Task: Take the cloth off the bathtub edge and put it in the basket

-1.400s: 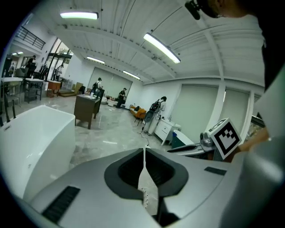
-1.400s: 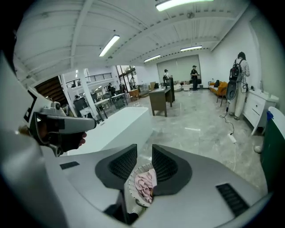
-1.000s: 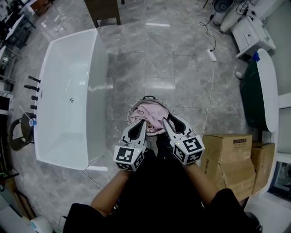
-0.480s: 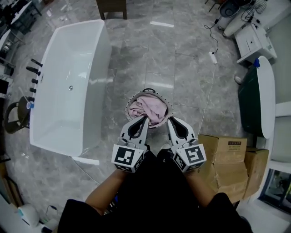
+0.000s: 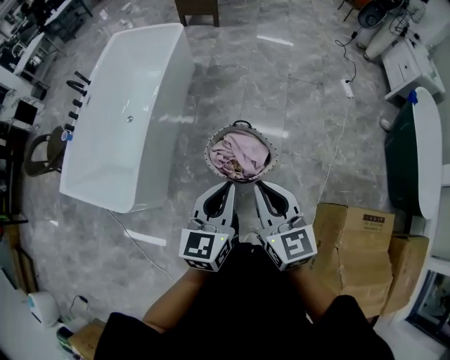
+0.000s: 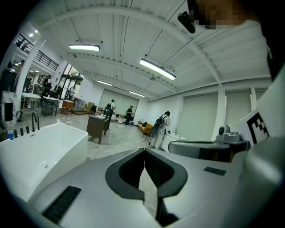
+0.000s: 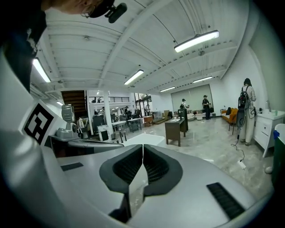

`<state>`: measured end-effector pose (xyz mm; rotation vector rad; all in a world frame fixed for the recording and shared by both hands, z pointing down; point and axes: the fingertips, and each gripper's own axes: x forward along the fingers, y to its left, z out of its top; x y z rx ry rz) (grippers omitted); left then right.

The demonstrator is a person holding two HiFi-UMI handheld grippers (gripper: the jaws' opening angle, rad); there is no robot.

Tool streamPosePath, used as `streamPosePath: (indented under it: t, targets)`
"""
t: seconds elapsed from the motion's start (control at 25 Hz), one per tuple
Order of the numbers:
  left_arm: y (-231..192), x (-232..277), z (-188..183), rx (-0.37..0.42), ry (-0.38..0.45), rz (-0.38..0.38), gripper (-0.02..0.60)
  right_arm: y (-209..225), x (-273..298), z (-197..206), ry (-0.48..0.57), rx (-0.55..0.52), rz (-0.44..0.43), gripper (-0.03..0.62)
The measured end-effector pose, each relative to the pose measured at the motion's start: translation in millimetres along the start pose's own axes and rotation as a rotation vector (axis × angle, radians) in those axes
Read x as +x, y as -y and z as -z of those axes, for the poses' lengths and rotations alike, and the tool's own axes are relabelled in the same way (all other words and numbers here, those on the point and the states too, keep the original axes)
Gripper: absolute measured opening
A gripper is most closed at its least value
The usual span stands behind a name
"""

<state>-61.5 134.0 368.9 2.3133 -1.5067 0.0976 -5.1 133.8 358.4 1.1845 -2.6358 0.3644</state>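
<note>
A pink cloth lies crumpled inside the round basket on the marble floor. The white bathtub stands to the left of it, its edge bare. My left gripper and right gripper hang side by side just below the basket, both shut with nothing between the jaws. In the left gripper view the left gripper points level across the hall with the bathtub at left. The right gripper also looks out level, jaw tips touching.
Cardboard boxes are stacked to the right of the person. A white cable with a power strip runs across the floor at the right. A dark cabinet stands beyond the tub. A second tub lies at the far right. Several people stand far off.
The person has stepped back from the basket; the basket and tub have slid up and away in the head view. Both grippers stay shut and have drawn back from the basket rim.
</note>
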Motion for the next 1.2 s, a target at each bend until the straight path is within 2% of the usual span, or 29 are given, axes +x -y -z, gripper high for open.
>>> streamPosePath:
  t: [0.2,0.32,0.52,0.64,0.84,1.0,1.2]
  targets:
    - [58,-49,25,0.072,-0.017,-0.028,0.015,-30,-66,18,0.046,-0.006,0.006,0.032]
    - [82,-70,30,0.106,0.014,-0.040,0.015,-42,-97,25,0.060,-0.006,0.002,0.031]
    - [110,-91,39,0.102,0.023,-0.063,0.015,-45,-133,25,0.089,-0.032,0.024,0.031]
    - [124,-94,34,0.124,0.044,-0.035,0.015,-40,-147,22,0.092,-0.038,0.046,0.031]
    - [135,-98,22,0.178,0.062,-0.011,0.015,-39,-164,8,0.123,-0.040,0.088,0.031]
    - [137,-107,15,0.188,0.067,-0.025,0.015,-48,-168,4,0.138,-0.032,0.075,0.031]
    - [135,-113,29,0.181,0.064,-0.038,0.015,-58,-165,9,0.148,-0.033,0.042,0.031]
